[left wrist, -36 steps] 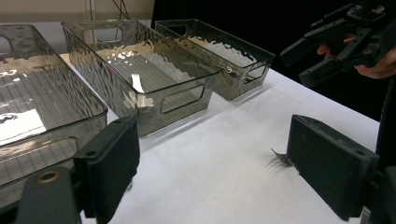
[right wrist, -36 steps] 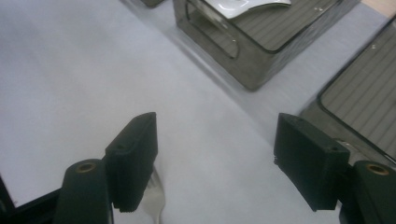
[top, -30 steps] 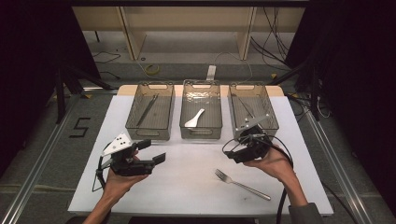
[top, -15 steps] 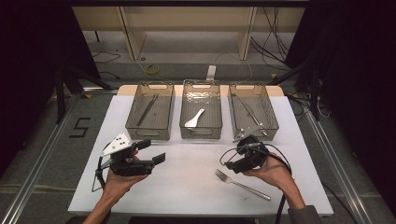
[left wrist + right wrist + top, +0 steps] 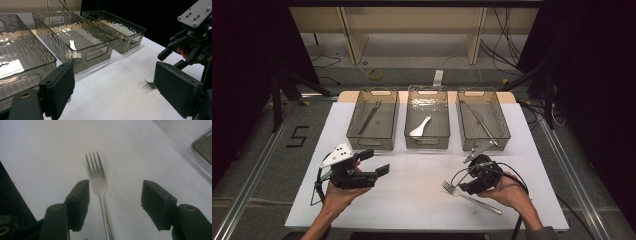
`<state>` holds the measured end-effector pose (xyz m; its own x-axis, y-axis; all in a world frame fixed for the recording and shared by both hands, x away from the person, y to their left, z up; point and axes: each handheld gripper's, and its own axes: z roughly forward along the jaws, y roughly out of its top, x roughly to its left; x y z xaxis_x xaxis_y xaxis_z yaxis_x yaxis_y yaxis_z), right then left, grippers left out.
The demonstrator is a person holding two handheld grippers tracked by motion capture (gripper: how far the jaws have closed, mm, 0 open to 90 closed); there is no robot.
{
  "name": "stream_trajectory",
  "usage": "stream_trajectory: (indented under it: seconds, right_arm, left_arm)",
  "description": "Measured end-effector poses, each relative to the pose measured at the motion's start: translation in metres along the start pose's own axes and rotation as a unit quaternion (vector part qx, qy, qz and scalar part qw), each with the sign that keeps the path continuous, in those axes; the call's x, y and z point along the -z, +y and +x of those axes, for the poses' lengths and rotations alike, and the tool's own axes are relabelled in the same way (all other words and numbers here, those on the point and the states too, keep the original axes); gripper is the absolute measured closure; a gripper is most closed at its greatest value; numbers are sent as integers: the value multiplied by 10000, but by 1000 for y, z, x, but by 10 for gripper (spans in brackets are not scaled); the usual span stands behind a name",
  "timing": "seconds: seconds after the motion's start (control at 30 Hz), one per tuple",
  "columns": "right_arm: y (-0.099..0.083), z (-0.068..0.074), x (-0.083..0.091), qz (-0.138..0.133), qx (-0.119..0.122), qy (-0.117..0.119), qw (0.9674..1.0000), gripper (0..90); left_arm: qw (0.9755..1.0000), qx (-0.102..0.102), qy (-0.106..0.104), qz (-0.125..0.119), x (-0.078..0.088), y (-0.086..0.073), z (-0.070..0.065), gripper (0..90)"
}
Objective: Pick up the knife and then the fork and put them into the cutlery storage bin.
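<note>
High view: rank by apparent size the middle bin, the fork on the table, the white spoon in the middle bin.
1. middle bin, clearly largest.
2. fork, long and thin, partly covered by the right hand's tongs.
3. white spoon, shortest; it lies farther from the camera, so its gap to the fork is unsure.

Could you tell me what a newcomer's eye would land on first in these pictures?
Probably the fork lying on the white table, framed between the open jaws of the right gripper, which have just been closing without touching it. Next, the three clear bins in a row at the table's far edge, the middle one holding a white spoon.
</note>
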<state>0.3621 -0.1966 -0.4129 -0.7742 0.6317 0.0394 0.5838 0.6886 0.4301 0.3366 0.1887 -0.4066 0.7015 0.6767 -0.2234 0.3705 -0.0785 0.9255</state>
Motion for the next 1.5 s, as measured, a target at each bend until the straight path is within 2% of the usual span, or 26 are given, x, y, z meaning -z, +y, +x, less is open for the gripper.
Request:
stream_trajectory:
  seconds: [0.5,0.77,1.23,1.5]
  right_arm:
    - [-12,4,-14,409,87,-1,9991,470]
    - [-16,5,-17,501,142,-23,9986,531]
    - [-19,7,-21,663,12,59,9978,616]
    - [-21,8,-25,778,19,123,9969,656]
  left_arm:
    - [10000,0,-7,2,0,0,0,167]
    - [10000,-16,-8,25,0,0,0,167]
    - [10000,-30,-11,35,0,0,0,167]
    - [10000,-29,-12,37,0,0,0,167]
